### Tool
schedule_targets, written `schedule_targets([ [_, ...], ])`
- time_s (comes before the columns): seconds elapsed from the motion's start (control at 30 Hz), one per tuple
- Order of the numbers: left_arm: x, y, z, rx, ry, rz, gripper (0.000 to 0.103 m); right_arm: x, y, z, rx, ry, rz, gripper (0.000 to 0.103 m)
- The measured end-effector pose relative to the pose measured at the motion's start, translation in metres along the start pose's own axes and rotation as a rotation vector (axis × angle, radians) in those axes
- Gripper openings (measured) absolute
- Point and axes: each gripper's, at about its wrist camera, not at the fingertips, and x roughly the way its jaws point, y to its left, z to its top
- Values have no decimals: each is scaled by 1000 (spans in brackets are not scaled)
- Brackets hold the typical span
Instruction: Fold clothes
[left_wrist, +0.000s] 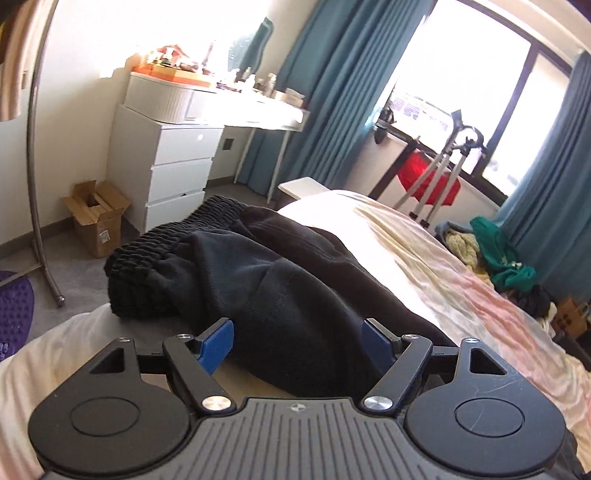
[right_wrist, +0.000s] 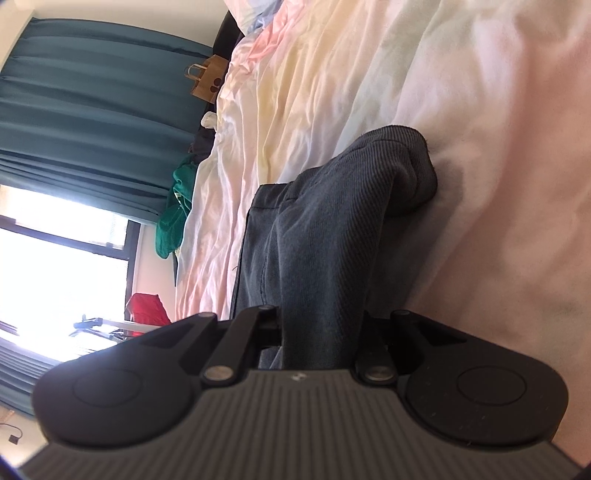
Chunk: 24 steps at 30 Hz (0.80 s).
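The right gripper (right_wrist: 320, 325) is clamped on a fold of dark ribbed trousers (right_wrist: 332, 229), whose cloth runs from between its fingers up across the pale pastel bedsheet (right_wrist: 480, 147). Left of the bed hang teal curtains (right_wrist: 92, 110) beside a bright window (right_wrist: 62, 258), with a green garment (right_wrist: 177, 206) and a brown paper bag (right_wrist: 207, 79) at the bed's edge.

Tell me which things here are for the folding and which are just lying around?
For the folding:
- dark trousers
- left gripper, open
- right gripper, shut on the trousers
- bed sheet underneath

Just lying around:
- cardboard box
- white drawers
- green garment
- paper bag
- teal curtains
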Motion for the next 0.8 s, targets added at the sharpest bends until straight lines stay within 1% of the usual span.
schedule_targets([
  [0.07,9,-24,-4,87,8,-31,78,-2,2,1,-4,-15,11,13],
  [0.13,16,-50,-7,187,-6,-65,78,-1,3,2,-22,-25,14,13],
  [0.2,23,-70,-11,268,-37,-89,80,0,2,3,-31,-29,12,13],
  [0.27,34,-87,-16,315,-49,-107,80,2,-1,3,-15,-27,7,13],
  [0.37,51,-105,-23,353,-57,-103,80,3,-4,4,1,-27,12,13],
  [0.43,63,-112,-30,384,-45,-97,80,3,-5,4,4,-29,17,13],
  [0.57,88,-117,-49,504,-39,-53,80,3,-3,3,8,-39,13,13],
  [0.6,94,-116,-53,521,-31,-47,80,3,-3,2,6,-40,12,13],
  [0.8,120,-107,-71,525,18,-5,81,4,3,1,-18,-56,3,13],
])
